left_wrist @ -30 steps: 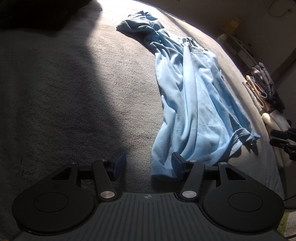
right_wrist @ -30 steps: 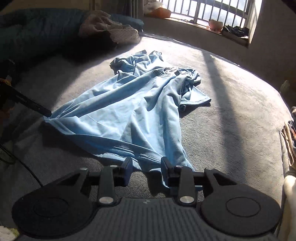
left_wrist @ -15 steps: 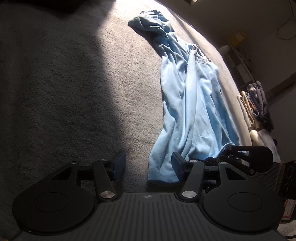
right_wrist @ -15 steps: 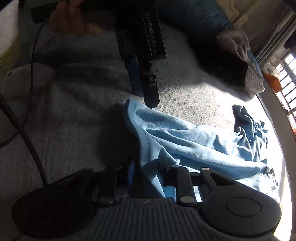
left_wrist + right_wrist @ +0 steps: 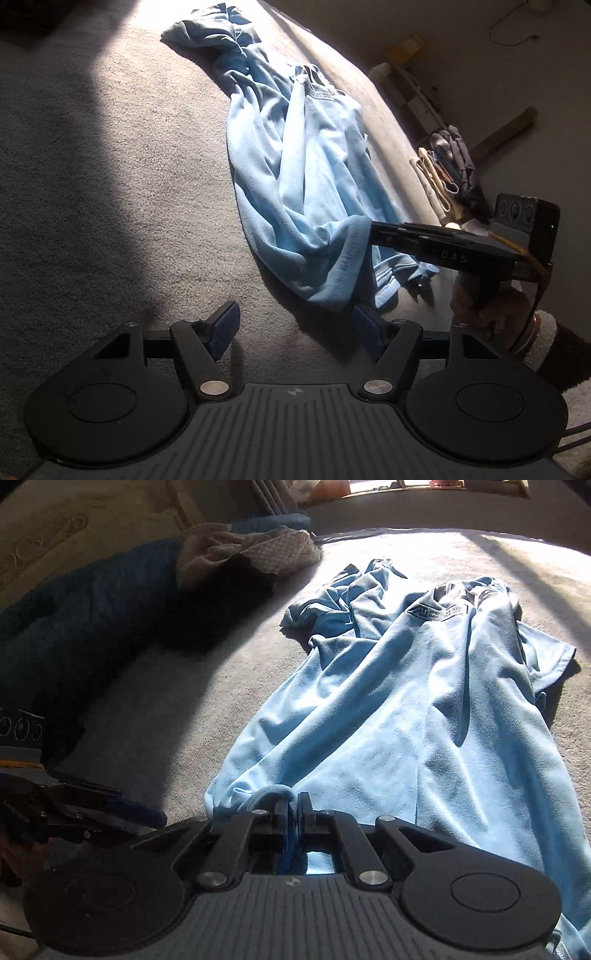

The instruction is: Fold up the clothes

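On the grey bed, one light blue T-shirt lies lengthwise and rumpled, its printed chest and bunched sleeves at the far end in the sunlight, its hem at the near end. The right tongs are clenched on a gathered fold of that hem; in the left wrist view they reach in from the right, with cloth bunched at their tips. The left tongs stand released just short of the hem's near left corner, having just been opening, with only bare bed between the pads.

The step in hand looks like taking both hem corners so the shirt can be spread flat before folding. To do it well, I would slide the left tongs forward onto the left corner and take both layers at the stitched edge, not a loose wrinkle. Then draw the two corners apart and towards the near side, keeping the pull even so the twist along the middle runs out.

Counted: one shirt, two tongs, one stack of folded clothes beyond the bed's right edge, and one crumpled pile of other fabric at the far left.
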`<state>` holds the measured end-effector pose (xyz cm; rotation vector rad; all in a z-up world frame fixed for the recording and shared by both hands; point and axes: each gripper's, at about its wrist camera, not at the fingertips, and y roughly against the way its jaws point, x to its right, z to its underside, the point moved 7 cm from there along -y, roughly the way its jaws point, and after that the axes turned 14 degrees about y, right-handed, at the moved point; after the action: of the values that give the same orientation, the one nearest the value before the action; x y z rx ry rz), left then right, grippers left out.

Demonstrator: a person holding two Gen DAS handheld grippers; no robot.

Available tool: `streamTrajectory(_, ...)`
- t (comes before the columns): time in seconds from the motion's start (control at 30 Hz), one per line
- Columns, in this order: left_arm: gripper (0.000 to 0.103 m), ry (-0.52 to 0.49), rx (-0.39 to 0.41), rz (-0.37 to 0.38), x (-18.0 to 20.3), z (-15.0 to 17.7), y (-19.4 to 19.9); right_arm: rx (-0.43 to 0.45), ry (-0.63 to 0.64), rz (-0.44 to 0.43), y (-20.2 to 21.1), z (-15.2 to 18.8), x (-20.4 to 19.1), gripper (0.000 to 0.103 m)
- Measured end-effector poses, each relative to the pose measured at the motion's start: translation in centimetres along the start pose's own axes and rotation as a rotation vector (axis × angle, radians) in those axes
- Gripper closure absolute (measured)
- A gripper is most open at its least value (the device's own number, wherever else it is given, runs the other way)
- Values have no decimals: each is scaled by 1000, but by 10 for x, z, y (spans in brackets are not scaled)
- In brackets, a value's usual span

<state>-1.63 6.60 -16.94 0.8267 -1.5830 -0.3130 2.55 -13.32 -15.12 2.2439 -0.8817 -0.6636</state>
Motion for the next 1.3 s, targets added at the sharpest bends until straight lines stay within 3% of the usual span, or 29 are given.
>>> streamTrajectory(0.1, 35, 108, -29, 34, -5, 4, -18, -3, 7, 19, 1, 2, 0, 98)
streamTrajectory(0.23, 35, 286, -35, 135, -10, 0, -30, -28, 41, 56, 0, 10, 1, 98)
streamTrajectory(0.43, 37, 403, -25, 173, -13, -11, -39, -5, -2, 57, 1, 14, 4, 98)
streamTrajectory(0.5, 40, 393, -10, 158, -9, -13, -42, 5, -7, 61, 3, 13, 4, 98)
streamTrajectory(0.57, 52, 367, 6, 132, -6, -13, -44, 15, -2, 68, 7, 12, 4, 98)
streamTrajectory(0.7, 98, 297, 41, 67, 1, -16, -44, 18, 36, 87, 15, 10, 0, 98)
streamTrajectory(0.9, 101, 196, 100, 90, 16, -34, 23, 13, 271, -1, 39, 3, -47, 98)
streamTrajectory(1.03, 102, 76, 138, 7, 20, -39, 71, -63, 504, -124, 37, 17, -103, 98)
streamTrajectory(1.17, 102, -19, 91, -139, 6, -24, 64, -187, 626, -189, 4, 46, -132, 98)
streamTrajectory(1.3, 100, 56, -11, -190, -27, -4, 36, -285, 669, -204, -20, 74, -141, 97)
